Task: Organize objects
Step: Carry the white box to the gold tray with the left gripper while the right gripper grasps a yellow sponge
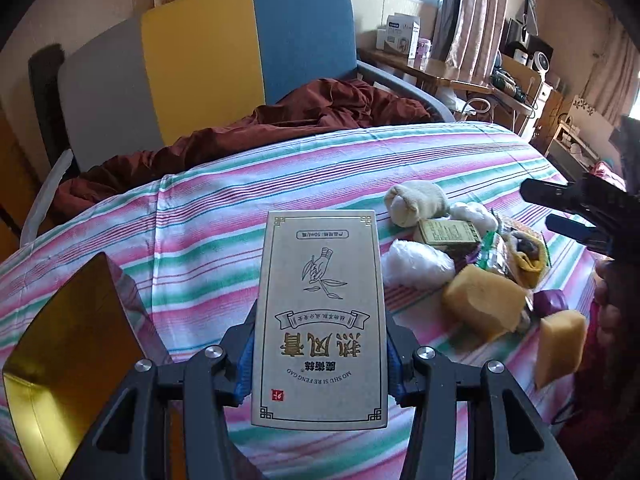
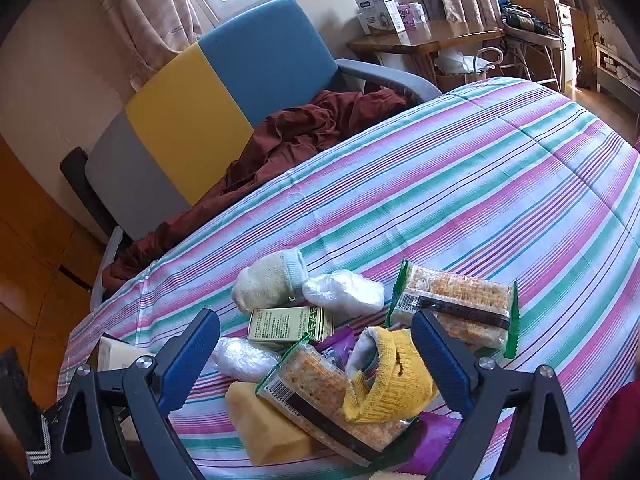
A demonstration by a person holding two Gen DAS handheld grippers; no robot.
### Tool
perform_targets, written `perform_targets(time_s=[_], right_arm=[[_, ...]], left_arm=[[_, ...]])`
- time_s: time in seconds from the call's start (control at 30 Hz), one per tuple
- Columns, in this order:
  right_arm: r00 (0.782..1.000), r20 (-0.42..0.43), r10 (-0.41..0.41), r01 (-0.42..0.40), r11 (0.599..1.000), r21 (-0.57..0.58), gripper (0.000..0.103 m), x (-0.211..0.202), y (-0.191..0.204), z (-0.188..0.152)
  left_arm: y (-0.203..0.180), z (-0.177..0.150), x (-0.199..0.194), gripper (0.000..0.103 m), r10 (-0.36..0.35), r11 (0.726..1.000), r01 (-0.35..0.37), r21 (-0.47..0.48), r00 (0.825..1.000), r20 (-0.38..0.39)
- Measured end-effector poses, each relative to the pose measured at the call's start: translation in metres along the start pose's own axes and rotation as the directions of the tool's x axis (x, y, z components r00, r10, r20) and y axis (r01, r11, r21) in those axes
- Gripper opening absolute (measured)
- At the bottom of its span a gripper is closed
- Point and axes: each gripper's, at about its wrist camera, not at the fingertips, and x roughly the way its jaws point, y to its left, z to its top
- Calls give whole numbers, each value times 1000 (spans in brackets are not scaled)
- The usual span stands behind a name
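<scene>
A tall beige box [image 1: 320, 320] with gold print stands upside down, clamped and raised off the striped bedspread [image 1: 200, 220]. Right of it, socks [image 2: 268, 280], 2 cracker packs [image 2: 456, 304] and sponges [image 1: 484, 304] lie heaped.

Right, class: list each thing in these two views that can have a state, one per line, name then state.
left tongs: shut on the grey carton
grey carton: lifted, print upside down to the camera
right tongs: open, above the pile, nothing gripped
yellow sock: rolled up, on a cracker pack
cream sock: rolled up, lying on the striped quilt
green box: closed, lying flat
cracker packs: sealed
striped quilt: spread flat
</scene>
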Motion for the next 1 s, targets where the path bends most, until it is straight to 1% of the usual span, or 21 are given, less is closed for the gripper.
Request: perform_targets(time_s=[0.13,0.2,0.33,0.43,0.5,0.6,0.7,0.77,0.9,0.97,1.0], right_arm=[[999,-40,-18,18,1000,-9,98,3,2,-7],[997,-71,-43,43,999,-10,98,1,2,-12],[986,-118,-115,109,992,-55,98,-10,5,-23],[978,-148,-146,133,987,-93,98,-22,5,-30],[971,-181,-155,139,985,-99,98,-28,3,-35],[955,-235,-182,160,981,-110,98,-32,4,-42],[926,-285,-249,211,965,-157,97,-31,9,-54],[915,-293,-278,236,957,-170,94,-33,10,-61],[887,-310,-343,303,938,-170,94,-32,2,-71],[873,-323,-365,324,930,-173,94,-30,-1,-77],[867,-332,-371,329,928,-177,90,-28,-3,-81]], left_arm=[[9,-21,-24,51,1,999,1,-40,1000,26],[18,-31,-38,51,-3,998,6,-61,999,39],[34,-46,-57,51,11,995,-4,-98,998,64],[47,-57,-66,51,13,990,-2,-139,997,76],[56,-64,-71,51,16,986,-2,-167,996,83],[66,-74,-79,51,22,980,-2,-200,995,95],[78,-85,-86,51,31,973,-6,-232,994,103],[87,-92,-91,51,37,967,-9,-254,994,107],[105,-107,-100,51,52,956,-17,-292,992,114],[114,-115,-104,51,61,950,-22,-310,991,119],[118,-119,-106,51,66,947,-24,-321,991,120]])
